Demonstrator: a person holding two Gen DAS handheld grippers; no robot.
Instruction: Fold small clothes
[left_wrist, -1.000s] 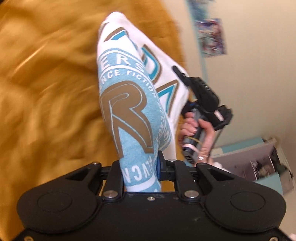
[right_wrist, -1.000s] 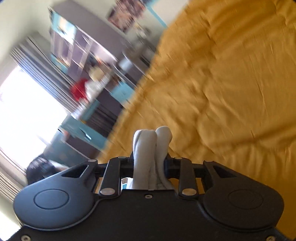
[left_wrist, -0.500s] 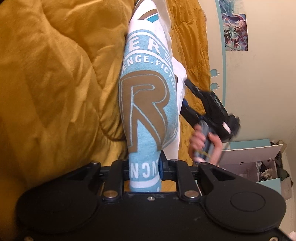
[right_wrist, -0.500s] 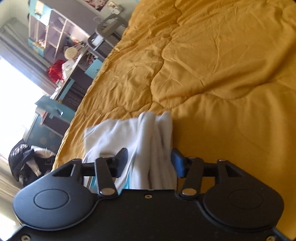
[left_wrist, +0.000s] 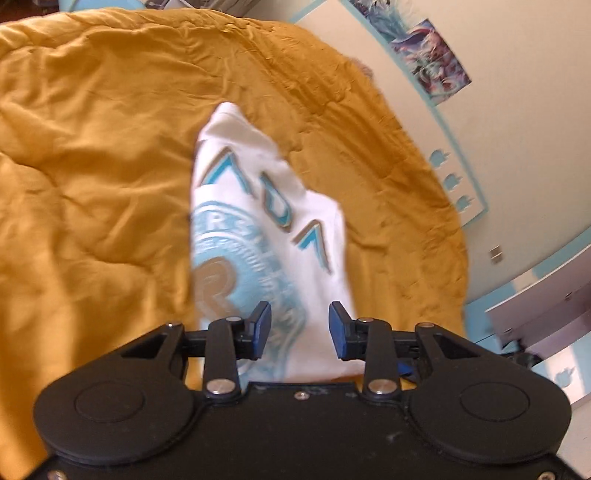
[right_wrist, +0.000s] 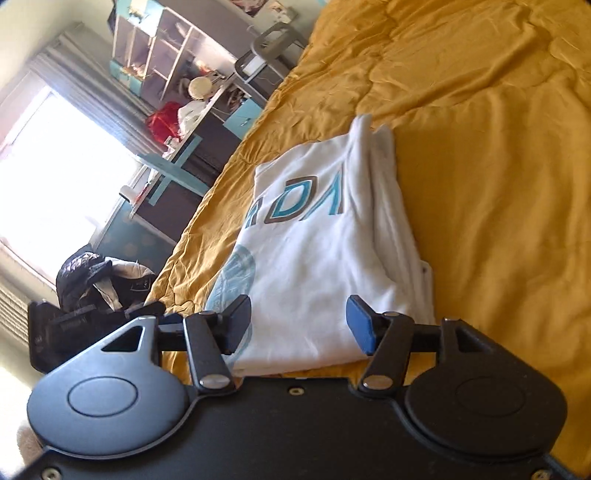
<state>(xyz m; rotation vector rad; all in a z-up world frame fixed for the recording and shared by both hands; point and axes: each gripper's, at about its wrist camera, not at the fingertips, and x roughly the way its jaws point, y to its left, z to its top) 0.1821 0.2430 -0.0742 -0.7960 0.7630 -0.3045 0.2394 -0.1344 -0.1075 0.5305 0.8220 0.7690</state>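
Note:
A small white shirt (left_wrist: 266, 221) with a light blue and brown print lies folded on the mustard yellow bedspread (left_wrist: 92, 166). It also shows in the right wrist view (right_wrist: 317, 258), with its folded layers along the right edge. My left gripper (left_wrist: 299, 328) is open and empty just above the shirt's near end. My right gripper (right_wrist: 299, 325) is open and empty over the shirt's near edge. The left gripper's body (right_wrist: 66, 332) shows at the right wrist view's lower left.
The bedspread (right_wrist: 498, 184) spreads wide to the right of the shirt. A wall with a poster (left_wrist: 428, 55) lies beyond the bed. Shelves and a desk (right_wrist: 192, 96), a bright window (right_wrist: 48, 177) and a dark jacket (right_wrist: 96, 273) stand beside the bed.
Both grippers have let go of the shirt and opened. The shirt, held up and hanging a second ago, now lies folded flat on the bedspread.

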